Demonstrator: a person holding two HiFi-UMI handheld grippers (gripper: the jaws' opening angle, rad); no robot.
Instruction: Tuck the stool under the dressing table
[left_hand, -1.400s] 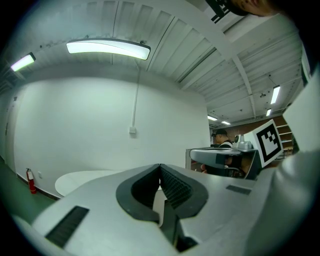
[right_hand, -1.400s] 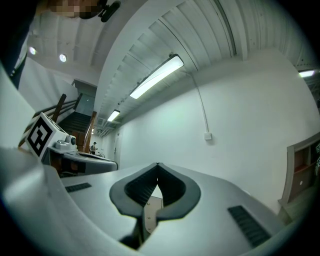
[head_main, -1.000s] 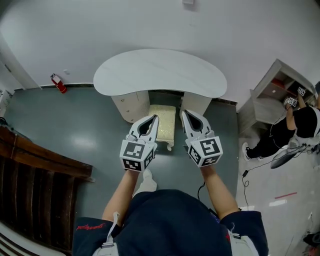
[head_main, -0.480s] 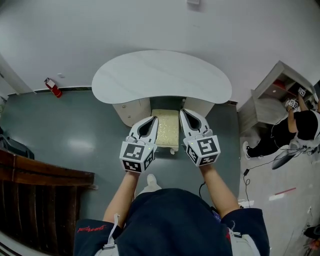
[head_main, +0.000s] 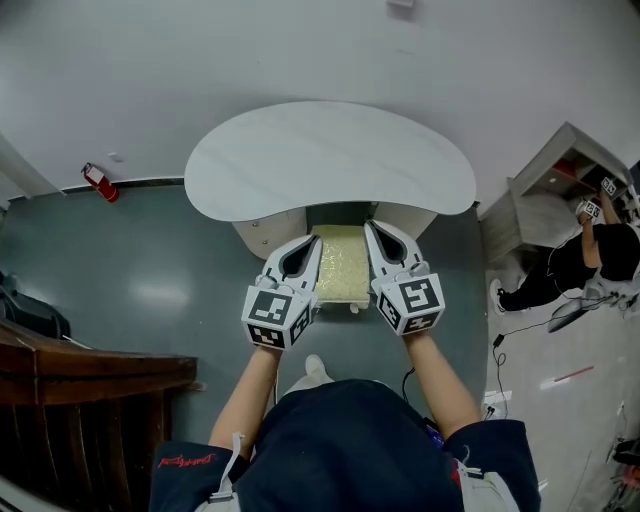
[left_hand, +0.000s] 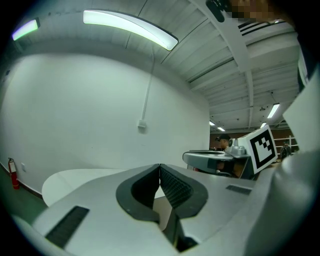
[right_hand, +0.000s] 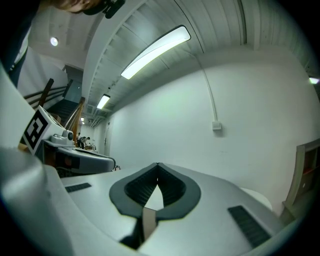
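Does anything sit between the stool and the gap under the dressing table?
Nothing visible does. The stool faces the opening under the dressing table, its far end beneath the top; the part of the recess that shows is bare.

Ceiling strip lights (left_hand: 130, 27) lit the room evenly and brightly; fisheye distortion bent and darkened the frame edges.
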